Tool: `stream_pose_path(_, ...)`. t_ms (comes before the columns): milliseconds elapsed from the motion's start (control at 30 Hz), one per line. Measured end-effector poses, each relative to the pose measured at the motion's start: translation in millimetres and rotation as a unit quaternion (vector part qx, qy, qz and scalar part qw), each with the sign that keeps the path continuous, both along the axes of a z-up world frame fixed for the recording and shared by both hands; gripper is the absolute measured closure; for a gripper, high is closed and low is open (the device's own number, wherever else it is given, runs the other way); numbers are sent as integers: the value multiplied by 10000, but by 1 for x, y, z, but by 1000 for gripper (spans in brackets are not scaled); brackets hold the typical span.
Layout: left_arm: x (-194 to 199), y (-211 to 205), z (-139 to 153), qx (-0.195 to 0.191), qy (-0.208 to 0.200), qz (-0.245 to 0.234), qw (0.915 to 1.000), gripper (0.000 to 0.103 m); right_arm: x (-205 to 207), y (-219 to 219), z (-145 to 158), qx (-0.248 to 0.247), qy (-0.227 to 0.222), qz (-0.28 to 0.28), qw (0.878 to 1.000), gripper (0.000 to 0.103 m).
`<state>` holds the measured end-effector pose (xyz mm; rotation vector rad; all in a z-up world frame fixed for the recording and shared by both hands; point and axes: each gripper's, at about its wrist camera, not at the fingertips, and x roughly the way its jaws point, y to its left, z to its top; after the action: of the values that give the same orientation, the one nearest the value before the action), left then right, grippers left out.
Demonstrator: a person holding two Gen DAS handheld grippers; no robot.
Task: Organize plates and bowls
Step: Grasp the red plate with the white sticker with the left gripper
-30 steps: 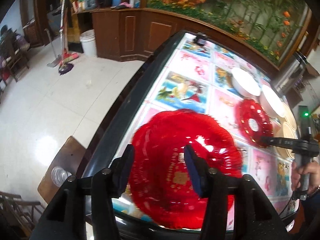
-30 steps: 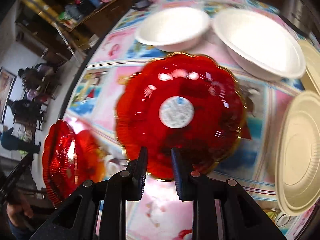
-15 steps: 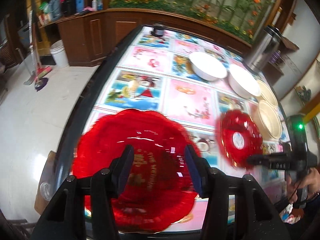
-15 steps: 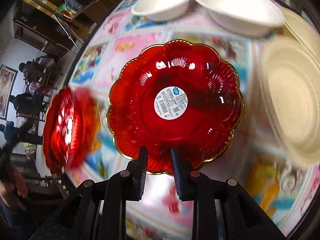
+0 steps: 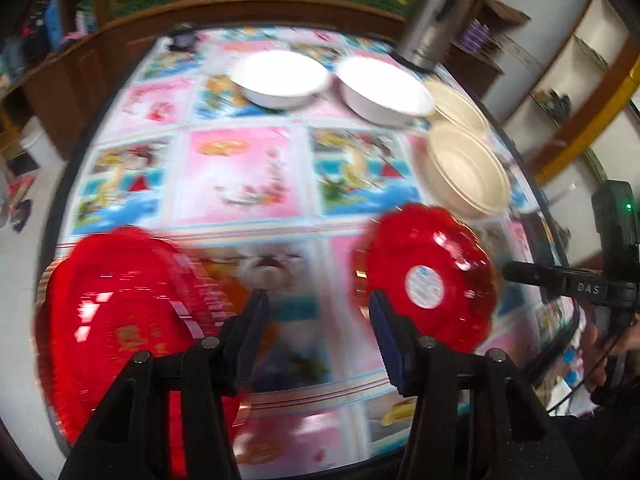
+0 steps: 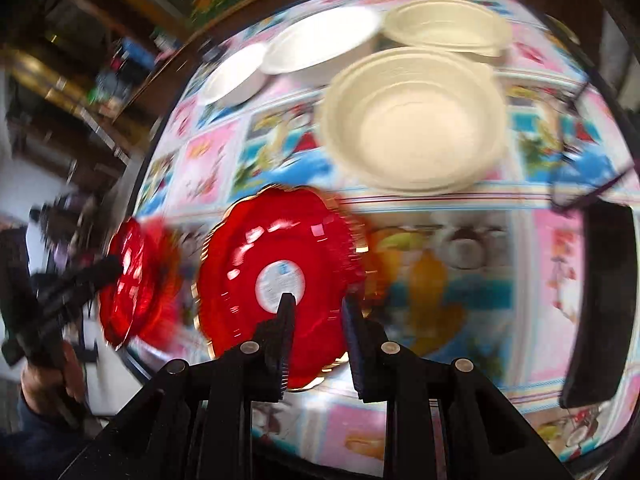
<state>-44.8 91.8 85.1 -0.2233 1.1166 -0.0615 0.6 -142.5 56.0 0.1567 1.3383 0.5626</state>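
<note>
A big red plate (image 5: 116, 320) lies on the table at the near left, to the left of my left gripper (image 5: 316, 320), whose jaws stand wide apart and empty. A smaller red scalloped plate with a white sticker (image 6: 276, 276) is tilted up in my right gripper (image 6: 316, 312), whose fingers pinch its near rim. That plate also shows in the left wrist view (image 5: 428, 280). The big red plate appears blurred in the right wrist view (image 6: 136, 276).
Two white bowls (image 5: 280, 76) (image 5: 384, 88) and two cream bowls (image 5: 464, 172) (image 5: 456, 104) sit at the far and right side of the picture-patterned table (image 5: 240, 168). A metal flask (image 5: 428, 24) stands behind them. A black object (image 6: 600, 304) lies at the right.
My left gripper has let go of the big red plate and swung right; the plate now lies at its left. My right gripper has carried the small red plate nearer and to the left.
</note>
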Motion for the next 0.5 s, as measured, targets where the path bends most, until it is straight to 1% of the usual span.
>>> stream_pose_path(100,13,-18,-12,3,183,-218,9996,52,-4,-15,-11,124,175,-291,9993,77)
stream_pose_path(133,17,-21,-16,11,233,-252,9994,52,-3,-15,-13,152,223,-314,9991,77)
stream_pose_path(233,29,-29,-29,263,438,-247,9984,52,-6,-15,-22,235,314,-354,9986,77)
stream_pose_path(400,45,-38,-42,366,563,-366,9971,52,-4,-18,-29,185,290,-389,9987,77)
stream_pose_path(500,51,-43,-52,496,681,-412,9956,52,3,-11,-36,195,370,-369,9984,77)
